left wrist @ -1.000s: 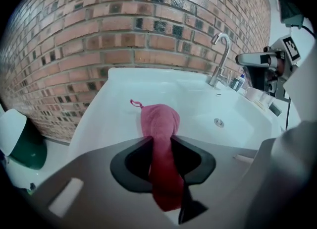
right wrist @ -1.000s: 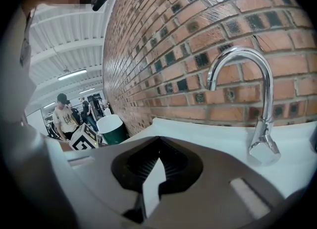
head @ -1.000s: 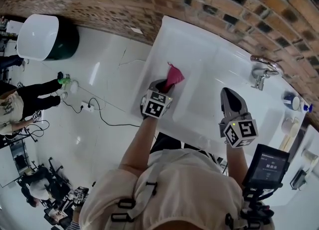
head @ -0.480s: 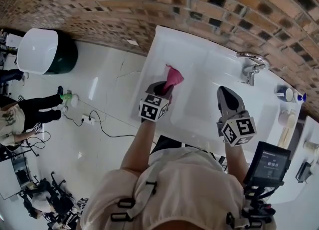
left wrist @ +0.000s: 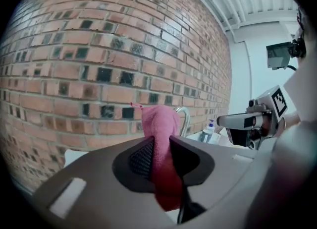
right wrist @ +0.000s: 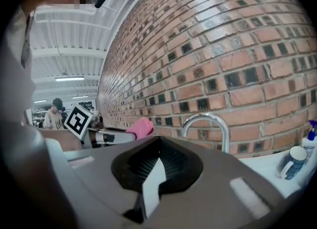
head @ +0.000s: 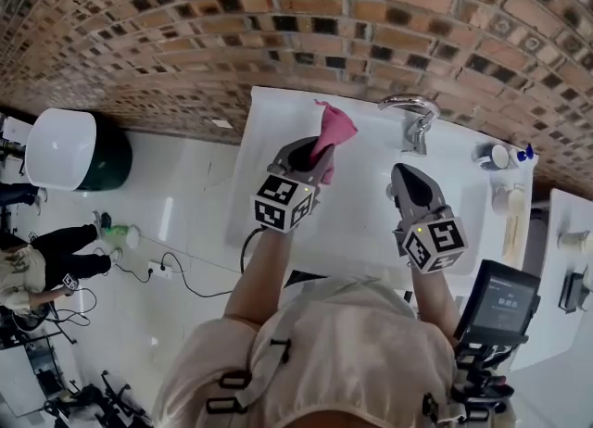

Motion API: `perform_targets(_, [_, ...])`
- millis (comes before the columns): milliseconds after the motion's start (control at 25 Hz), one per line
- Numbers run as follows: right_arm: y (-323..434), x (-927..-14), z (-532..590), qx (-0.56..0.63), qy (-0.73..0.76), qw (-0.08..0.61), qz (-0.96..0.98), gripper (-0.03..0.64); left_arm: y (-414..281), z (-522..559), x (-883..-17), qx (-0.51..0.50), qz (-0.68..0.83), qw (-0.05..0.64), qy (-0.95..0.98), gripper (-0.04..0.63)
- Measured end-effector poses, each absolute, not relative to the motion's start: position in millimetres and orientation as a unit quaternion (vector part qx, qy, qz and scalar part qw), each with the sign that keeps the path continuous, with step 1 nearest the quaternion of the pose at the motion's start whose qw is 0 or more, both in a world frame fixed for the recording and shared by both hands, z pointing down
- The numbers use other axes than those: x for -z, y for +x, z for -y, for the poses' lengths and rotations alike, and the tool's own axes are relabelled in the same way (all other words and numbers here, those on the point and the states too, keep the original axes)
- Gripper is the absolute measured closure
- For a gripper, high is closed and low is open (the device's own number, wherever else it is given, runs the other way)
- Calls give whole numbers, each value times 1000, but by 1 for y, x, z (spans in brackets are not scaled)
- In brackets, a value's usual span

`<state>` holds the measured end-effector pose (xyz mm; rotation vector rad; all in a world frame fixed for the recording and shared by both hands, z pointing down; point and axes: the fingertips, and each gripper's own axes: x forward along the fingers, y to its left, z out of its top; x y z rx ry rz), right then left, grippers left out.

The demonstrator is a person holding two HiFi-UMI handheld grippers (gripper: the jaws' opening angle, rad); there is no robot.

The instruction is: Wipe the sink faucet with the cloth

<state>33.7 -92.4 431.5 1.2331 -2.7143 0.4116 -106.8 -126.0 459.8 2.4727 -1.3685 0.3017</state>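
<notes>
A pink cloth is pinched in my left gripper, which is shut on it and held up over the white sink, left of the chrome faucet. In the left gripper view the cloth stands up between the pads and hides part of the faucet. My right gripper hovers in front of the faucet with its jaws shut and empty. The right gripper view looks straight at the curved spout, with the cloth to its left.
A brick wall runs close behind the sink. A soap bottle and a cup stand on the counter right of the faucet. A white and green bin and a cable are on the floor to the left.
Both grippers have risen toward the wall. The left one has lifted the cloth from the basin up to faucet height, and the right one has come nearer the faucet.
</notes>
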Motion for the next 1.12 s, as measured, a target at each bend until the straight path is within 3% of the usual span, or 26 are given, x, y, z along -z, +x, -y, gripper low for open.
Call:
perform_targets(280, [83, -404, 102, -107, 437, 44, 892, 624, -48, 157, -426, -82, 461, 127, 875, 514])
perform_targets(640, [116, -393, 119, -63, 446, 64, 890, 624, -41, 208, -466, -138, 516, 130, 835, 511])
perform_targets(1120, [147, -392, 119, -88, 439, 43, 893, 624, 6, 220, -437, -107, 514, 117, 843, 511])
